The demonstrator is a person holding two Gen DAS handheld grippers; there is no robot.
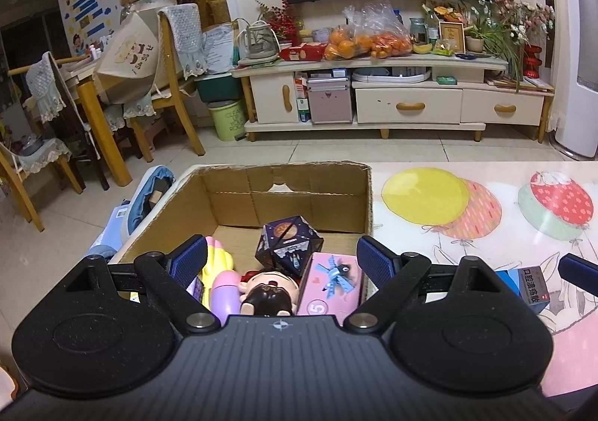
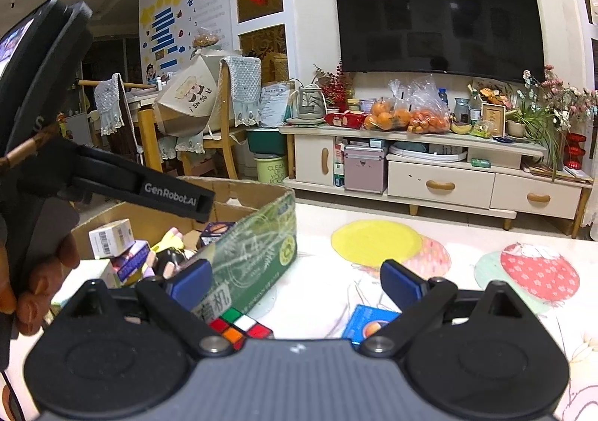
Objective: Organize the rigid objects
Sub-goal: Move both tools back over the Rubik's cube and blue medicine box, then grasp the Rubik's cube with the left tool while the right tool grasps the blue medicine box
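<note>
My left gripper [image 1: 281,261] hangs open over the cardboard box [image 1: 287,193], nothing between its fingers. Inside the box lie a dark star-printed polyhedron box [image 1: 287,243], a pink box [image 1: 332,281], a doll with dark hair [image 1: 267,294] and a yellow and purple toy [image 1: 220,271]. My right gripper [image 2: 297,281] is open above the table beside the box [image 2: 258,253]. A colourful puzzle cube [image 2: 241,327] lies just below it, and a blue box [image 2: 368,322] under its right finger. The left gripper's body [image 2: 112,182] shows at the left, held by a hand [image 2: 22,294].
The table [image 1: 486,219] has a balloon-printed cover. A small grey box with red print [image 1: 534,284] lies on it at the right of the left gripper. Beyond the table edge stand a TV cabinet [image 1: 392,99], wooden chairs [image 1: 168,84] and a green bin [image 1: 228,118].
</note>
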